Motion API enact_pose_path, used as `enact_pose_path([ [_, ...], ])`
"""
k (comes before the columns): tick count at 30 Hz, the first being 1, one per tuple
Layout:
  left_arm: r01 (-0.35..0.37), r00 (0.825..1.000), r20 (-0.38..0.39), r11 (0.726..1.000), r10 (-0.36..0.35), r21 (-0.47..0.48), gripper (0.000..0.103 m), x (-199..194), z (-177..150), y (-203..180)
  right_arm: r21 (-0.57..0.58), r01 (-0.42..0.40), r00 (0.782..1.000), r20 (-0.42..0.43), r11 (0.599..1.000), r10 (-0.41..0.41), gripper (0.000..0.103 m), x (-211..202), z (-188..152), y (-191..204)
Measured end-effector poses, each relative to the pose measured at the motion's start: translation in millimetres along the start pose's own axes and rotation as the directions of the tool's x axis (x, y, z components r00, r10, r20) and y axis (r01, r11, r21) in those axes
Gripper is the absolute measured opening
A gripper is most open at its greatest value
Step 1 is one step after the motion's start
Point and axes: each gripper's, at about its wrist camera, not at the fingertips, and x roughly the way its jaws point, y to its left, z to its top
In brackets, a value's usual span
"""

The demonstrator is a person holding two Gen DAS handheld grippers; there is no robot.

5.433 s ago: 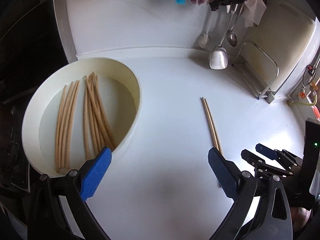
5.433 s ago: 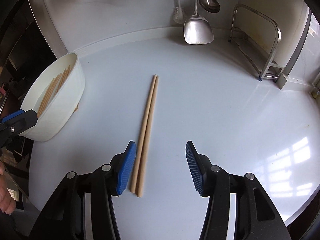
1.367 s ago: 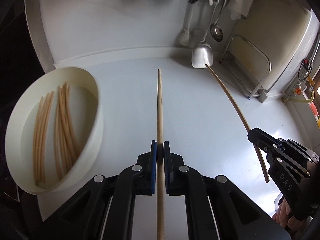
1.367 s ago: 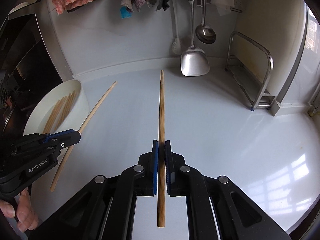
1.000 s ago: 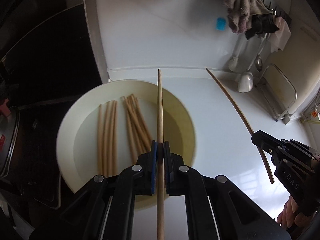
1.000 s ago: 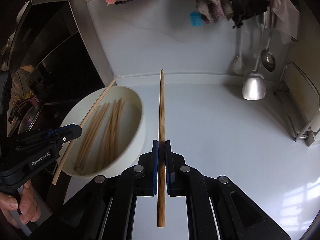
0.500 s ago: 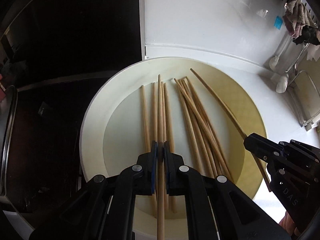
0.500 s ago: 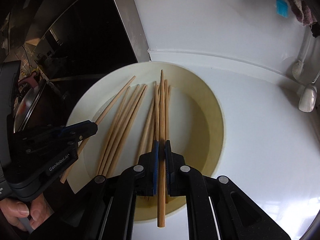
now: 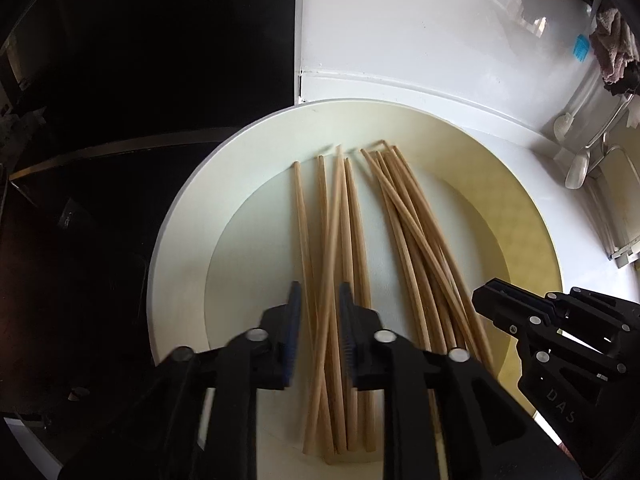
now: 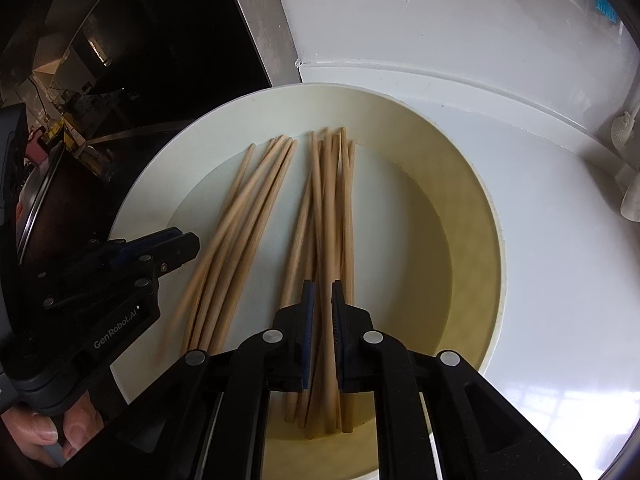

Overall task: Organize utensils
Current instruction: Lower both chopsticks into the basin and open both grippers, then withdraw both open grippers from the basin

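Counter: white worktop [image 10: 560, 264] beside a dark stove area, with the cream bowl [image 9: 532, 216] near its edge.
Chopsticks: two loose bundles of chopsticks [image 9: 404, 216] lie flat inside the bowl.
Left gripper [image 9: 318, 320]: jaws opening over the left bundle, one stick between them, no longer pinched.
Right gripper [image 10: 322, 312]: jaws just starting to part, a stick in the narrow gap, pads seem off it.
Risk: a stick may catch on a blue pad and lift out when the hands rise.
Risk two: dropped sticks land crossed, so the bundles become mixed.
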Motion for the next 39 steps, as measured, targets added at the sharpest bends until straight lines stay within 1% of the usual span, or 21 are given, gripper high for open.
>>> enact_pose_path([
  [1, -0.004, 1.0, 0.009, 1.0, 0.004, -0.005, 0.04, -2.6, -0.1, 1.3, 0.0, 0.005, 1.0, 0.007, 1.0, -0.005, 0.011, -2.6, -0.4, -0.3],
  [2, -0.005, 1.0, 0.016, 1.0, 0.005, -0.01, 0.044, -5.3, 0.0, 2.6, 0.003, 0.008, 1.0, 0.012, 1.0, -0.008, 0.011, -5.0, -0.3, -1.0],
  [4, -0.008, 1.0, 0.029, 1.0, 0.008, -0.02, 0.054, -11.8, 0.0, 5.2, 0.014, 0.01, 1.0, 0.021, 1.0, -0.011, 0.014, -10.8, -1.7, -3.3],
  [5, -0.007, 0.999, 0.036, 1.0, 0.008, -0.023, 0.058, -15.9, -0.3, 6.9, 0.019, 0.013, 1.0, 0.025, 1.0, -0.013, 0.017, -13.7, -2.0, -4.1],
  [6, -0.01, 0.999, 0.044, 1.0, 0.011, -0.025, 0.066, -20.2, -0.9, 7.8, 0.023, 0.014, 0.999, 0.031, 1.0, -0.015, 0.02, -18.0, -3.4, -5.8],
  [7, -0.013, 0.999, 0.052, 1.0, 0.014, -0.027, 0.07, -24.6, -1.5, 8.4, 0.027, 0.017, 0.999, 0.037, 1.0, -0.018, 0.022, -22.0, -4.5, -7.0],
  [8, -0.014, 0.998, 0.059, 0.999, 0.016, -0.029, 0.073, -29.0, -2.4, 8.6, 0.03, 0.016, 0.999, 0.043, 0.999, -0.017, 0.023, -25.9, -6.1, -7.5],
  [9, -0.019, 0.998, 0.063, 0.999, 0.021, -0.03, 0.079, -33.1, -3.6, 8.5, 0.033, 0.013, 0.999, 0.049, 0.999, -0.014, 0.025, -29.1, -6.9, -7.6],
  [10, -0.022, 0.997, 0.069, 0.999, 0.024, -0.032, 0.082, -37.1, -5.1, 8.1, 0.036, 0.011, 0.998, 0.054, 0.999, -0.012, 0.027, -32.9, -8.7, -7.7],
  [12, -0.027, 0.997, 0.073, 0.999, 0.029, -0.034, 0.086, -44.0, -7.8, 6.5, 0.041, 0.012, 0.998, 0.068, 0.999, -0.014, 0.036, -40.3, -11.8, -7.5],
  [14, -0.034, 0.996, 0.078, 0.999, 0.037, -0.036, 0.089, -50.8, -11.8, 6.1, 0.047, 0.017, 0.996, 0.083, 0.999, -0.02, 0.041, -47.7, -15.7, -7.0],
  [16, -0.04, 0.996, 0.083, 0.998, 0.043, -0.037, 0.093, -57.8, -15.8, 5.0, 0.051, 0.023, 0.995, 0.095, 0.998, -0.028, 0.042, -55.5, -20.2, -6.9],
  [18, -0.042, 0.995, 0.092, 0.998, 0.045, -0.037, 0.094, -64.7, -19.8, 4.3, 0.054, 0.033, 0.994, 0.101, 0.998, -0.038, 0.047, -63.1, -25.2, -7.9],
  [24, -0.053, 0.992, 0.115, 0.998, 0.056, -0.026, 0.095, -85.7, -30.6, 0.0, 0.081, 0.042, 0.991, 0.12, 0.996, -0.052, 0.053, -81.1, -39.9, -9.7],
  [30, -0.066, 0.989, 0.13, 0.997, 0.069, -0.025, 0.095, -97.6, -36.7, -8.1, 0.097, 0.046, 0.99, 0.129, 0.994, -0.058, 0.057, -95.5, -49.3, -13.1],
  [39, -0.09, 0.986, 0.134, 0.995, 0.096, -0.054, 0.096, -117.2, -50.5, -15.6, 0.069, 0.047, 0.99, 0.132, 0.997, -0.055, 0.062, -109.3, -58.1, -11.2],
])
